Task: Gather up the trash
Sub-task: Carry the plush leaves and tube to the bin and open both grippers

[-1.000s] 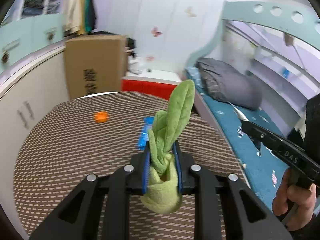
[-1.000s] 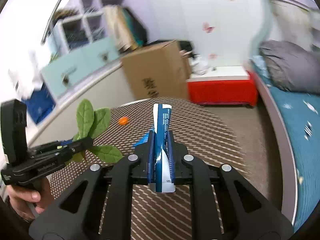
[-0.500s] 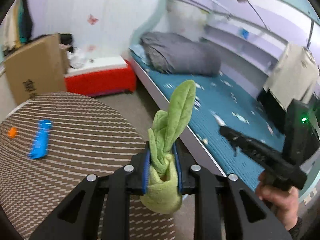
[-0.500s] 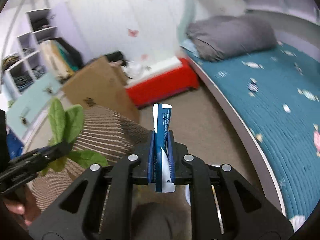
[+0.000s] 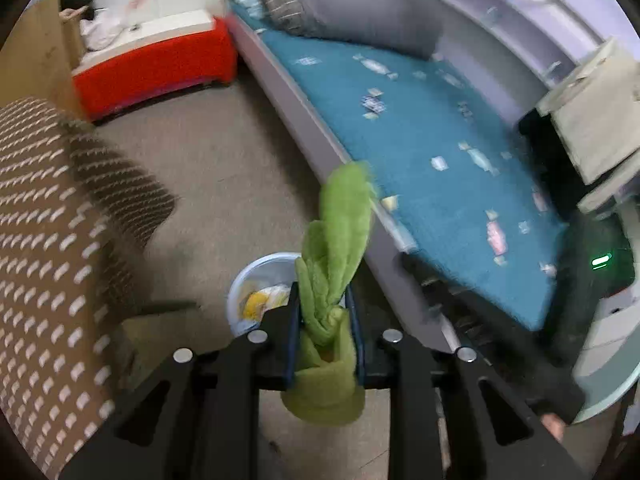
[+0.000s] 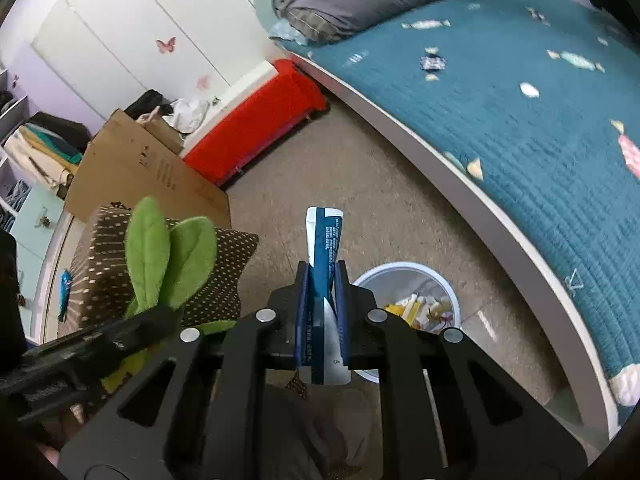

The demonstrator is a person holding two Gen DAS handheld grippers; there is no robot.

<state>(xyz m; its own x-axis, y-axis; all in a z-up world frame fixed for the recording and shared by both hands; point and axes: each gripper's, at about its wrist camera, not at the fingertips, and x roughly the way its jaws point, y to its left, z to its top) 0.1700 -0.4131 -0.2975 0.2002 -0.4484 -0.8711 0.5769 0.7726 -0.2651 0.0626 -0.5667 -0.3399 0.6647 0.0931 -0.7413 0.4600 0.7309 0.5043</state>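
My left gripper (image 5: 322, 312) is shut on a green felt leafy vegetable (image 5: 340, 232), held above the floor just over a pale blue waste bin (image 5: 240, 286) with wrappers in it. My right gripper (image 6: 322, 280) is shut on a blue and white wrapper (image 6: 326, 240), held above the floor just left of the same bin (image 6: 400, 272). The vegetable (image 6: 168, 252) and the left gripper (image 6: 132, 330) also show at the lower left of the right wrist view. Another blue wrapper (image 6: 64, 288) lies on the table.
A round table with a brown patterned cloth (image 5: 40, 220) is at the left. A bed with a teal cover (image 5: 440, 152) and a grey pillow (image 5: 348, 4) runs along the right. A red bench (image 5: 156, 68) and a cardboard box (image 6: 140, 168) stand at the back.
Both grippers have swung away from the table and tilted down toward the floor. The waste bin has come into view under them. Both still hold their items.
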